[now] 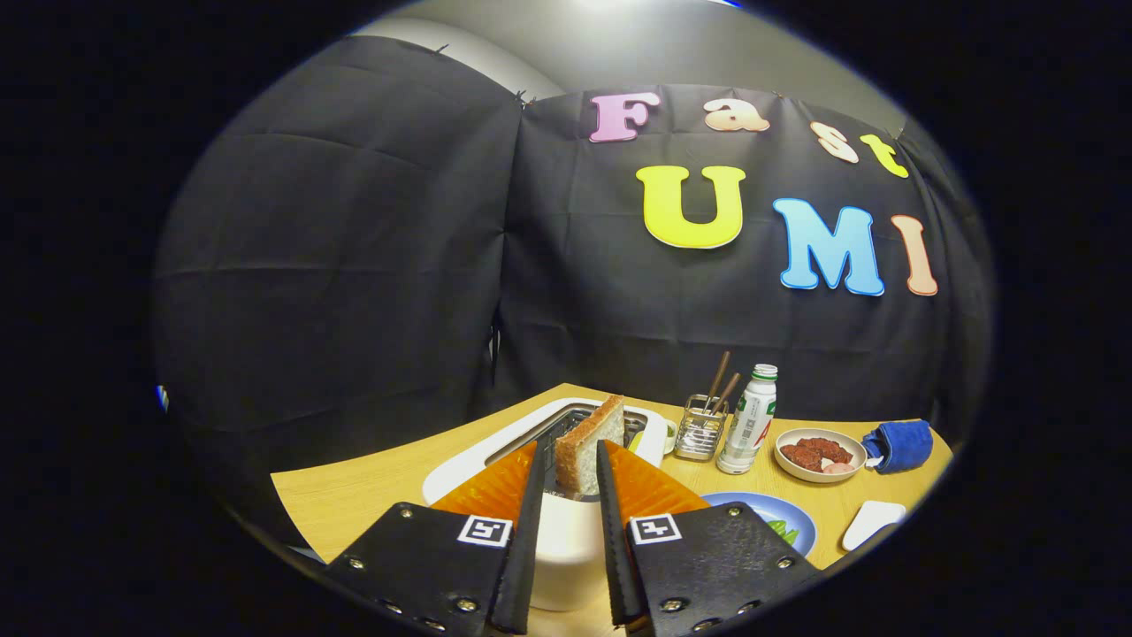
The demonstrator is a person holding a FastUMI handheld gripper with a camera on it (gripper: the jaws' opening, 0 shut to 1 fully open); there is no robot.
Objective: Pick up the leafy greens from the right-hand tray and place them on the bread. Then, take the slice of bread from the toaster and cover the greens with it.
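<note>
Gripper [568,460]: its fingers are being held clamped on the brown-crusted bread slice [588,445].
Bread slice: is being held upright, just above the slot of the white toaster [566,531].
Toaster: is sitting on the pale wooden counter [371,491].
Blue plate [778,518]: is lying right of the toaster, with green leaves [785,531] on it.

Black cloth wall [371,265] fills the frame's middle; pale wall [637,44] above; wooden bench [354,495] below.
</note>
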